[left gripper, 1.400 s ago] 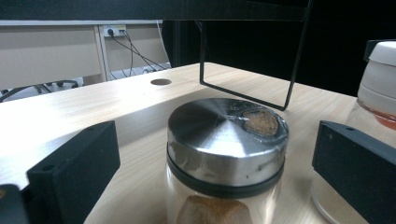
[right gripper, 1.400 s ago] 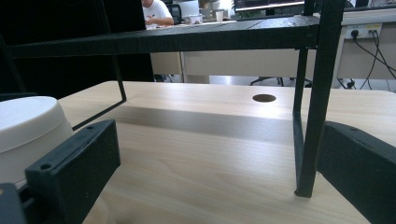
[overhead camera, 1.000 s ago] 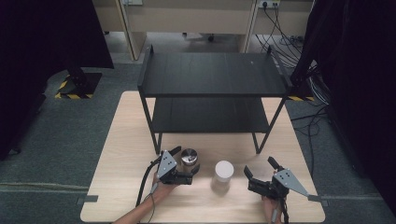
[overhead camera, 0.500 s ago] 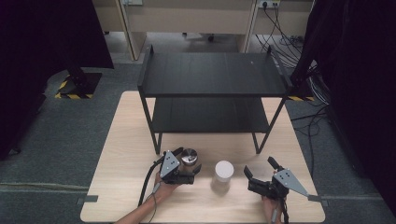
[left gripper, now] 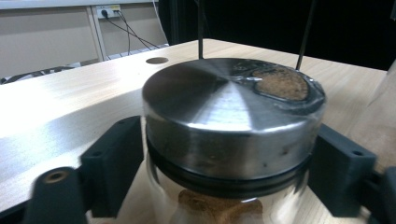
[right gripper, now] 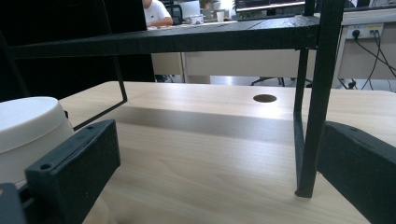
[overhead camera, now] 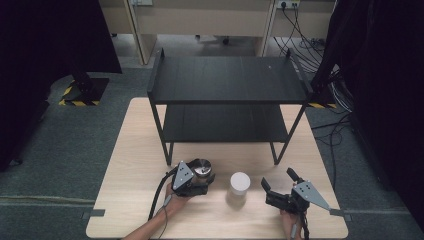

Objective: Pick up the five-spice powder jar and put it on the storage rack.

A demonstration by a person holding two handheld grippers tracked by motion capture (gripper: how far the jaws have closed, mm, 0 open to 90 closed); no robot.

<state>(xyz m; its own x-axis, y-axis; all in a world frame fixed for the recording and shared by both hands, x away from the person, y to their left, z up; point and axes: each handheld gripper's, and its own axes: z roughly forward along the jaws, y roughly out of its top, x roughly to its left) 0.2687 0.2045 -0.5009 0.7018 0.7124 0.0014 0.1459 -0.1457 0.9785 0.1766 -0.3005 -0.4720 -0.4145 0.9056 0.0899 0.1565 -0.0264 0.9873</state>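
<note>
the left gripper (overhead camera: 199,176) sits on the near left part of the wooden counter (overhead camera: 130,150), in front of the black two-tier shelf (overhead camera: 227,80). its jaws are clamped on either side of a glass jar with a shiny metal lid (left gripper: 231,114); in the left gripper view the two black jaws press against the jar just under the lid's rim, and something brown shows through the glass below. a brownish patch reflects on the lid's top. in the high view this jar stands just in front of the shelf's near left leg.

the right gripper (overhead camera: 280,187) rests on the near right part of the counter, held by a hand (overhead camera: 289,220) coming in from the bottom edge. its jaws are spread wide with nothing between them. in the right gripper view the jaws frame bare wood, the shelf's near right leg (right gripper: 317,98) and a round hole in the counter (right gripper: 265,98).

a white-lidded jar (overhead camera: 239,186) stands between the two grippers, near the right gripper's left jaw but apart from it.
</note>
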